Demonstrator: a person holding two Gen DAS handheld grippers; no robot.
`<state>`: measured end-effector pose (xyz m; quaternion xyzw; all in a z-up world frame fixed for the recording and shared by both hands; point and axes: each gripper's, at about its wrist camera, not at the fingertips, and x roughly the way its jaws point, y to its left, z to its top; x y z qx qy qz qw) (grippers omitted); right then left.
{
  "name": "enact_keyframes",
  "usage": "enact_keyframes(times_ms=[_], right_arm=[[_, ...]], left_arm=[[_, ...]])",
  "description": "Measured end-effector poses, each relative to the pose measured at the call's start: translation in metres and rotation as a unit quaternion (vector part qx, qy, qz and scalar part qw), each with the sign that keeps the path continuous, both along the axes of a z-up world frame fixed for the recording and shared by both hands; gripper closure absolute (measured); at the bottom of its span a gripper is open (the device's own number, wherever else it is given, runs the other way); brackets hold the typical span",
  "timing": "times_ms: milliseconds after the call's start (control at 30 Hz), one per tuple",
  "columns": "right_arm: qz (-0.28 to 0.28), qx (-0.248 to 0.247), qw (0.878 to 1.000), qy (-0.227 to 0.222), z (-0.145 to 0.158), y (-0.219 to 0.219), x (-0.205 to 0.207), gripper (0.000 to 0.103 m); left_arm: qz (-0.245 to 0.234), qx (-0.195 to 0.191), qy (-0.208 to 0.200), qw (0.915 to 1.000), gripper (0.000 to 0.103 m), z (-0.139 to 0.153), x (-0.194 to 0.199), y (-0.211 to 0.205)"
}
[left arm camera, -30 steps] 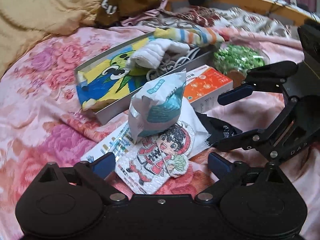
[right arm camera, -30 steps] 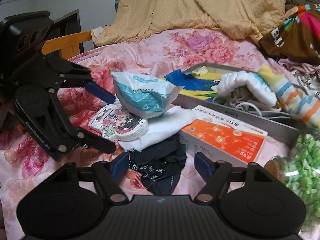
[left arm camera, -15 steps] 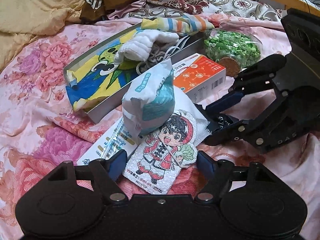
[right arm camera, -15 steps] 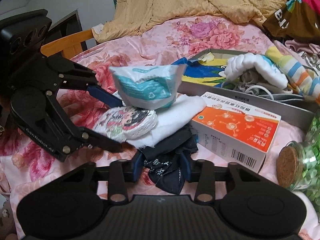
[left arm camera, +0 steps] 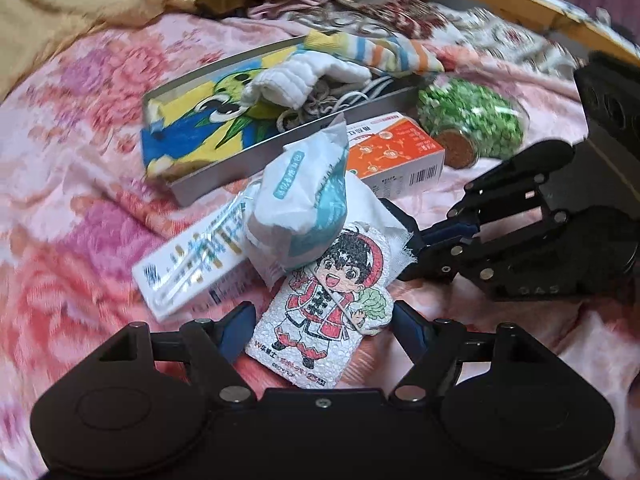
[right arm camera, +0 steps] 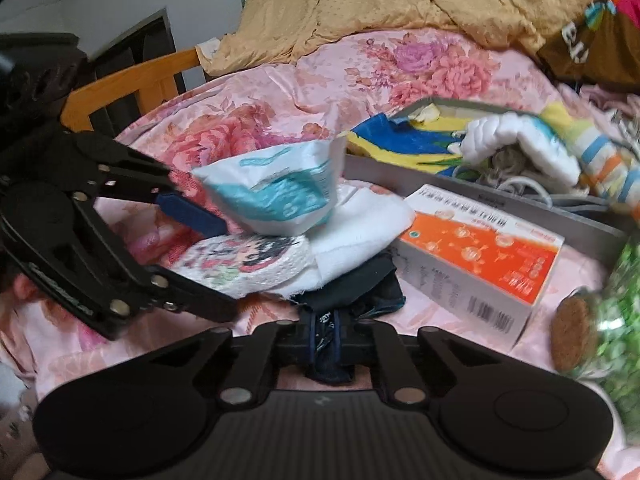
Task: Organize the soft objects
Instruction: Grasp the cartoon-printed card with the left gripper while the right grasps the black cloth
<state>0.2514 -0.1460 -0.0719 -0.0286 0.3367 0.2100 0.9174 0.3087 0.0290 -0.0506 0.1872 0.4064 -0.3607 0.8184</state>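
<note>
My right gripper pinches the limp dark cloth right at its tips; being light, it should slide out from under the white towel. My left gripper is spread around the squashy cartoon sponge.

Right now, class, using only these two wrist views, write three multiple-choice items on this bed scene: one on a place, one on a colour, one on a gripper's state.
1. Where does the teal-and-white pouch sit?
A. inside the grey tray
B. on top of the white cloth
C. under the orange box

2. What colour is the top face of the orange box?
A. orange
B. purple
C. black

3. What is the right gripper doing?
A. open over the jar
B. shut on the dark cloth
C. shut on nothing

Answers: 1 B, it rests on the white cloth. 2 A, the printed top is orange. 3 B, its fingers pinch the dark cloth.
</note>
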Motion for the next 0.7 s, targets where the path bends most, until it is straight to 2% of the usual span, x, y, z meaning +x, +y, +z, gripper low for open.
enact_keyframes(times_ms=[100, 233, 467, 700], right_arm=[[-0.013, -0.022, 1.0, -0.015, 0.004, 0.0, -0.003, 0.095], [-0.028, -0.04, 0.998, -0.035, 0.011, -0.003, -0.007, 0.095], [-0.033, -0.019, 0.996, -0.078, 0.033, -0.013, -0.021, 0.095], [-0.053, 0.01, 0.993, -0.109, 0.055, -0.032, -0.033, 0.095]], left_arm=[[0.037, -0.024, 0.013, 0.9989, 0.028, 0.004, -0.009, 0.006], [0.09, -0.063, 0.032, 0.9934, 0.028, 0.01, -0.022, 0.016], [0.143, -0.108, 0.04, 0.983, 0.028, 0.018, -0.046, 0.013], [0.165, -0.117, 0.018, 0.9791, 0.028, 0.031, -0.059, -0.007]])
